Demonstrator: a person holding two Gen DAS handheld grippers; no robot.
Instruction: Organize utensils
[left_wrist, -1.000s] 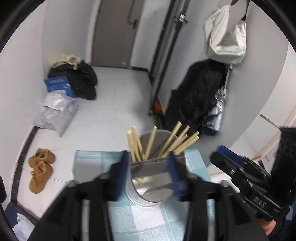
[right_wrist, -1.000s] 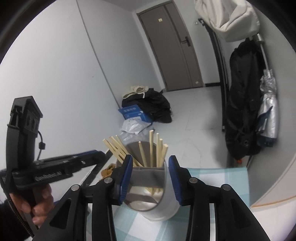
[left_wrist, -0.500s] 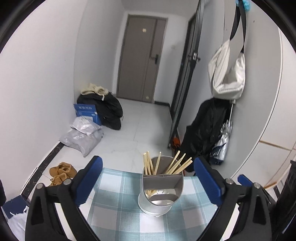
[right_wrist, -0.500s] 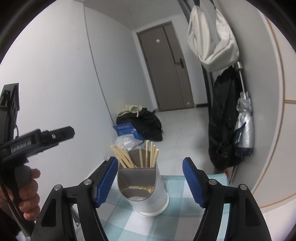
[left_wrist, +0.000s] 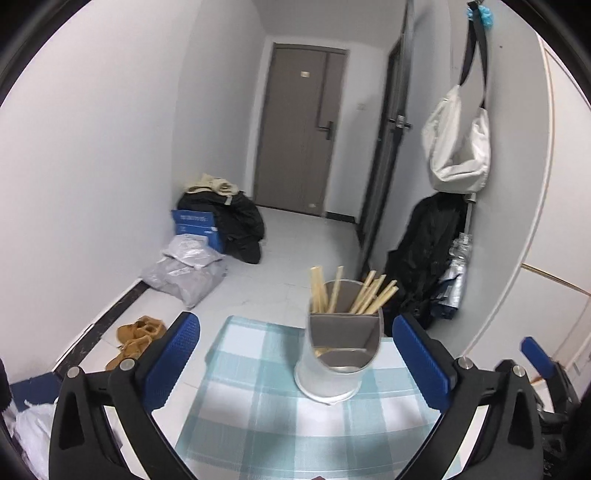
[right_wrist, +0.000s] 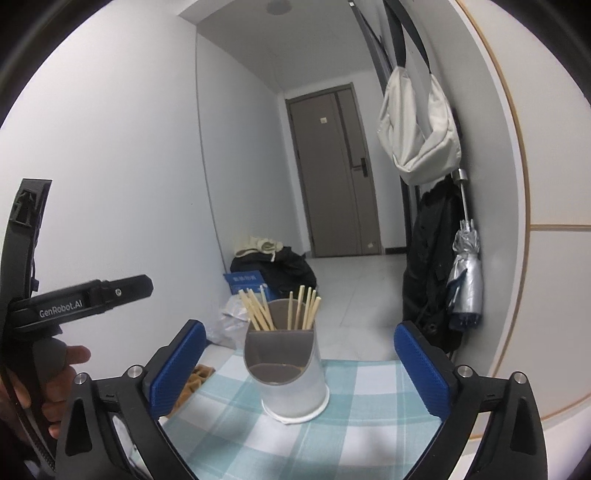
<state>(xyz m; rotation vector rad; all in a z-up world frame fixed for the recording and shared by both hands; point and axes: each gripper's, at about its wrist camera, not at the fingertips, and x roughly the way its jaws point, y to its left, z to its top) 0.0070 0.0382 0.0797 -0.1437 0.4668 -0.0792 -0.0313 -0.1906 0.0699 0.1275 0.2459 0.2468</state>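
Nearest each lens, the left gripper (left_wrist: 295, 363) and right gripper (right_wrist: 300, 367) were spread wide and held nothing. Between their fingers, on the checked tablecloth (left_wrist: 258, 406), stood the white utensil holder (right_wrist: 290, 373), upright, its wooden chopsticks (right_wrist: 280, 310) fanned in the rear compartment; the front one looked empty. Judging by this, sorting seemed finished, so backing both grippers straight off without brushing the holder would serve best. Beyond lay a floor with brown shoes (left_wrist: 135, 338) and a grey door (left_wrist: 299, 129).
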